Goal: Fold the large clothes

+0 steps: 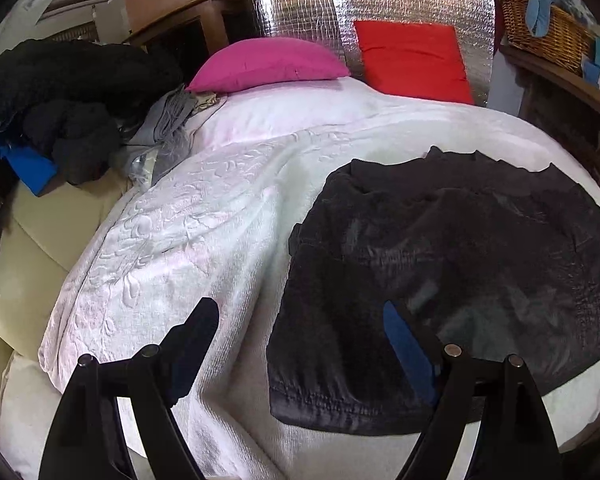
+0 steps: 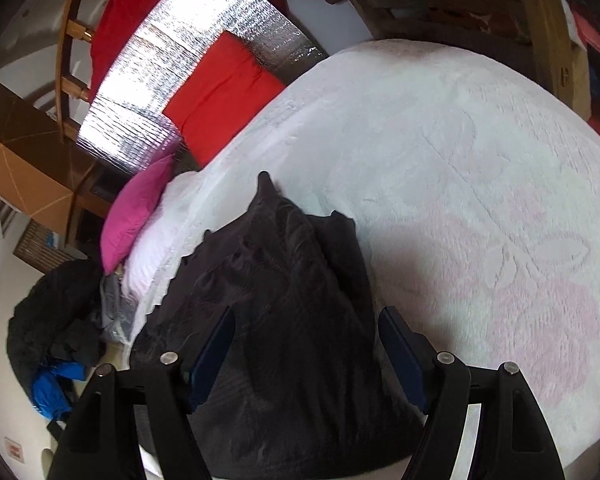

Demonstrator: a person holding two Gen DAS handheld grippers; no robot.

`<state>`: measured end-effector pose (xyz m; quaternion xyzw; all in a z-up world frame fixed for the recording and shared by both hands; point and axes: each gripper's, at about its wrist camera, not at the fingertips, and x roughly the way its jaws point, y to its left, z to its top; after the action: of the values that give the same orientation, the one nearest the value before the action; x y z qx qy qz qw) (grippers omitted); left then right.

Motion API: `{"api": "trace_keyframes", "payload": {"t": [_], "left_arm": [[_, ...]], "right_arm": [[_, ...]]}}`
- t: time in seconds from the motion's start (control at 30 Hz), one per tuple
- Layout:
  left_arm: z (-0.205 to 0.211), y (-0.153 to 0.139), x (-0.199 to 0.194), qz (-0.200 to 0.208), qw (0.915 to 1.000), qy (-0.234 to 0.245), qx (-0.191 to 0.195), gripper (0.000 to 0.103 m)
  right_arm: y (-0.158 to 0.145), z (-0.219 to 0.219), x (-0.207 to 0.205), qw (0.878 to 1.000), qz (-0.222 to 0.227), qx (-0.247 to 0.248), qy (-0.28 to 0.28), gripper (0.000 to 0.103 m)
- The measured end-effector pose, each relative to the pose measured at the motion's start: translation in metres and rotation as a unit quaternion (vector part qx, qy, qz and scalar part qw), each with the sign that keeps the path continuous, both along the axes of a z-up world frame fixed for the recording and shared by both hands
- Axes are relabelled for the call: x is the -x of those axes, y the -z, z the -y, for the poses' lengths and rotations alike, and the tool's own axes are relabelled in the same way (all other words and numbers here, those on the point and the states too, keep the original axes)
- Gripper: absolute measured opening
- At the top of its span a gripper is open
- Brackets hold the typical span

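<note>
On the bed's white embossed blanket (image 1: 204, 216) lay the dark garment (image 1: 452, 264), spread fairly flat with one hemmed edge toward the near side of the bed. It looked like a soft, thickish knit or fleece: limp, probably light, likely to sag and drag on the nap of the blanket rather than slide. The hemmed corners near the bed's edge seemed the sensible places to pinch. The left gripper (image 1: 300, 336) hung over the garment's left border with its jaws apart and nothing between them; the right gripper (image 2: 306, 344) hung over the cloth, equally spread and empty. A pink pillow (image 1: 268, 64) and red cushion (image 1: 414, 60) sat well apart at the head. A heap of dark clothes (image 1: 60, 96) lay off to the left, clear of the work.
</note>
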<state>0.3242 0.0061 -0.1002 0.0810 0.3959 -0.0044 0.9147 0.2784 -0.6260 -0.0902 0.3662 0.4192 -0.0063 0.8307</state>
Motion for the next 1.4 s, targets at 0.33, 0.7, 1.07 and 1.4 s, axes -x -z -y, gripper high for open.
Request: {"api": "trace_keyframes", "payload": {"t": [0.33, 0.7, 1.07, 1.4], "left_arm": [[-0.004, 0.041, -0.032, -0.058, 0.9980, -0.013, 0.022, 0.090], [-0.018, 0.032, -0.036, -0.039, 0.9981, -0.038, 0.031, 0.090], [-0.071, 0.036, -0.070, -0.079, 0.9763, -0.076, 0.186, 0.090], [-0.054, 0.043, -0.121, -0.122, 0.9646, -0.020, 0.233, 0.090]], "right_arm": [[0.015, -0.049, -0.027, 0.986, -0.070, 0.139, -0.066, 0.046], [0.013, -0.050, -0.018, 0.984, -0.068, 0.155, -0.061, 0.033], [-0.017, -0.021, 0.001, 0.997, 0.009, 0.079, -0.005, 0.078], [0.005, -0.013, -0.032, 0.997, -0.017, 0.072, 0.011, 0.078]]}}
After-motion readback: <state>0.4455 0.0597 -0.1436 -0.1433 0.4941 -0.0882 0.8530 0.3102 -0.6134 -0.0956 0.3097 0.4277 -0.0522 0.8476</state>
